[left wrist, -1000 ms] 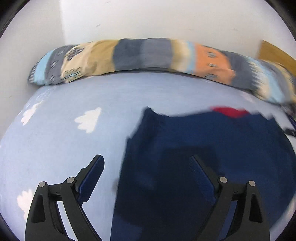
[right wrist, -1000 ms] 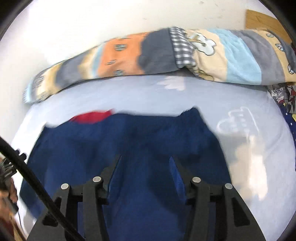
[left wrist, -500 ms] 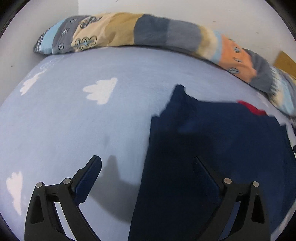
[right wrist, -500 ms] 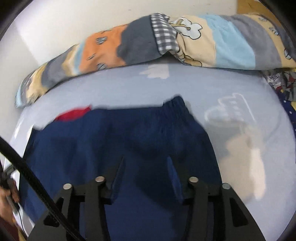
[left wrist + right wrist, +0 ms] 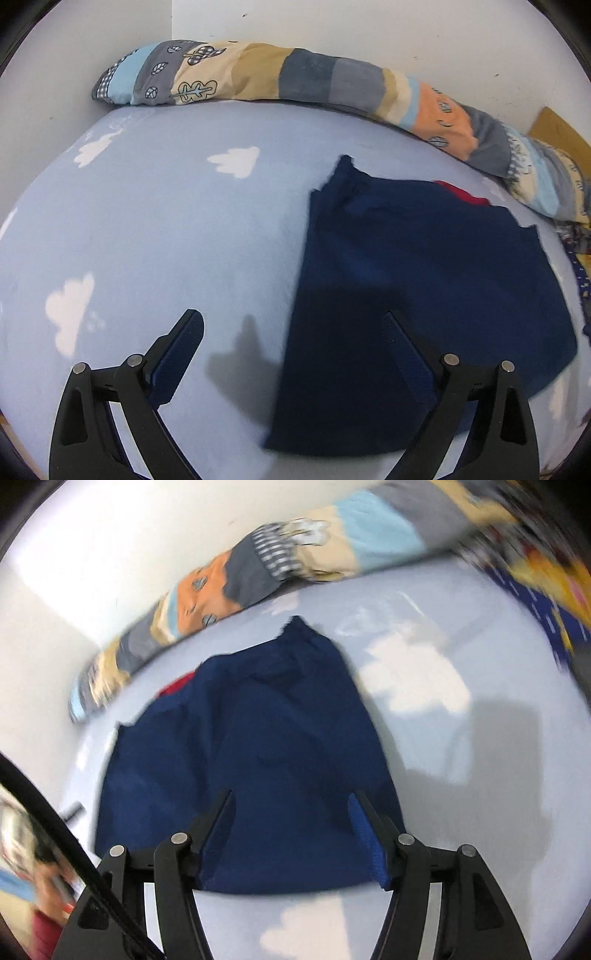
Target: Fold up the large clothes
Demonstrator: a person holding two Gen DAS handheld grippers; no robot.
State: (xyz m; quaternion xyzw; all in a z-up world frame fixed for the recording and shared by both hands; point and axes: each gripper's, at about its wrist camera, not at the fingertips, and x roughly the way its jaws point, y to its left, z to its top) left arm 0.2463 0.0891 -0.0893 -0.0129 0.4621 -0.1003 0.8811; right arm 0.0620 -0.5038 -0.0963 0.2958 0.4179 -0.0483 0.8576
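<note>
A folded navy blue garment [image 5: 417, 306] lies flat on the light blue cloud-print bed sheet [image 5: 155, 229], with a red piece [image 5: 461, 192] showing at its far edge. It also shows in the right wrist view [image 5: 255, 746], red piece [image 5: 177, 686] at its far left. My left gripper [image 5: 291, 328] is open and empty, above the garment's left edge. My right gripper [image 5: 291, 805] is open and empty, above the garment's near edge.
A long patchwork bolster [image 5: 295, 81] lies along the white wall [image 5: 332, 26] at the back. Patterned clothes [image 5: 546, 579] are piled at the right of the bed. A black cable [image 5: 55, 827] crosses the lower left of the right wrist view.
Both grippers have pulled back and up from the garment, which now lies farther off. The left view has swung left; the right view has tilted and moves fast.
</note>
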